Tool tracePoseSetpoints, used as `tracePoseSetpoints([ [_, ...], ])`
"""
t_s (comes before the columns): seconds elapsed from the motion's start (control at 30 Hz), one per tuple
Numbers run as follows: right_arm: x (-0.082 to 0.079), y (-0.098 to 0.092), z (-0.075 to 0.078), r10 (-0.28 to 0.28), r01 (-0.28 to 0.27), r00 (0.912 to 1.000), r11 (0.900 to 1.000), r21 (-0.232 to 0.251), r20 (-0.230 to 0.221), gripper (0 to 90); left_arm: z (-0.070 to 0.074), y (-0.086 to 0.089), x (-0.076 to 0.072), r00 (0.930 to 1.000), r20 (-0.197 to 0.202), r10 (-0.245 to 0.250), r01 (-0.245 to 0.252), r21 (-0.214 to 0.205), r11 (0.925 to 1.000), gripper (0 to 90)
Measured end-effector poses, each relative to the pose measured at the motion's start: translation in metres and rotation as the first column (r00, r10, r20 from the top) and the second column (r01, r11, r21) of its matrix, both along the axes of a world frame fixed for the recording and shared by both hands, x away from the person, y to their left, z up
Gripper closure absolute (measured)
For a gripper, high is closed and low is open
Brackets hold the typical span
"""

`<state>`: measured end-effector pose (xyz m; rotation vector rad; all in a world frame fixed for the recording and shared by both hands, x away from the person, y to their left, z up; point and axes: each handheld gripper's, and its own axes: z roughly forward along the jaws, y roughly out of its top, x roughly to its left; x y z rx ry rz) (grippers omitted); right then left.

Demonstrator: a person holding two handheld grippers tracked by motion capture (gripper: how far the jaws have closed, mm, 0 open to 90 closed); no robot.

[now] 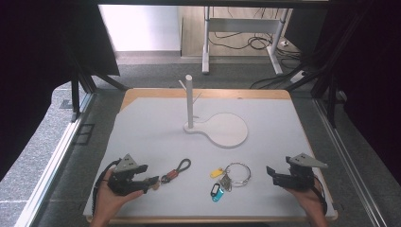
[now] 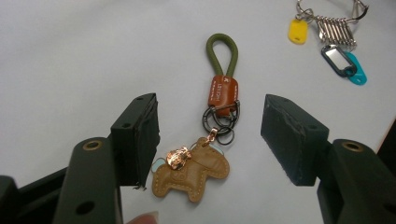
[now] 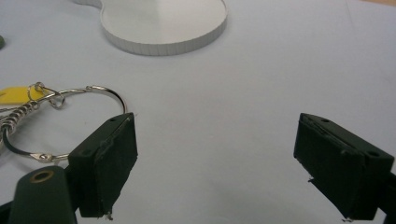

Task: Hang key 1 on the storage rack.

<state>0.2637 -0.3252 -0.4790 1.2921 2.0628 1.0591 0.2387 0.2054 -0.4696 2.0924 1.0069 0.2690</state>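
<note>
A: Start at your left. Your left gripper (image 1: 142, 179) sits by the desk's near-left corner with its jaws wide apart and nothing pinched. The leather keychain (image 2: 205, 144) lies flat between them, untouched.

B: So which step is this?

A: I'd judge it the approach, just before the pick. Your next move calls for easing the jaws down around the keychain and closing on a firm part, probably the orange leather tab (image 2: 222, 92) or the horse charm (image 2: 194, 172), not the loose rings.

B: How does it look?

A: An olive cord loop (image 2: 222, 51) at the far end, the tab below it, dark metal rings, then a tan stitched horse with a small copper bead. It's limp, so it'll dangle once you lift it.

B: And farther along?

A: Near the middle of the desk's front edge lies a key ring bunch (image 1: 231, 176): a big steel ring with yellow, dark and teal tags. Behind it, toward the far edge, stands the white peg stand (image 1: 190, 101) on its round base; the thin side pegs are hard to make out, so I can't say how many there are.

B: The other hand?

A: Your right gripper (image 1: 276, 176) rests near the desk's near-right corner, jaws also spread and empty, with the steel ring just beside one jaw
</note>
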Motion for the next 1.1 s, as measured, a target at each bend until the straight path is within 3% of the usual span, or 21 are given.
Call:
tracePoseSetpoints([
  [0.2, 0.001, -0.025, -0.002, -0.030, 0.030, 0.9995, 0.9963, 0.080, 0.004, 23.3, 0.000, 0.000, 0.000, 1.0000, 0.000, 0.003, -0.003, 0.006, 1.0000, 38.1],
  [0.5, 0.004, -0.021, -0.006, -0.016, 0.015, 0.9998, 0.9978, 0.065, 0.012, 25.7, 0.001, 0.003, -0.012, 1.0000, -0.003, -0.005, 0.005, -0.014, 0.9999, 39.2],
  [0.8, 0.005, -0.021, -0.013, 0.002, -0.002, 1.0000, 0.9979, 0.065, -0.003, 27.4, 0.000, -0.006, -0.007, 0.9996, -0.013, -0.026, 0.026, 0.008, 0.9996, 39.2],
  [1.1, -0.003, -0.025, -0.015, -0.007, 0.008, 0.9998, 0.9979, 0.064, -0.021, 29.7, 0.010, -0.003, -0.004, 0.9996, 0.008, -0.027, 0.027, -0.012, 0.9996, 39.2],
])
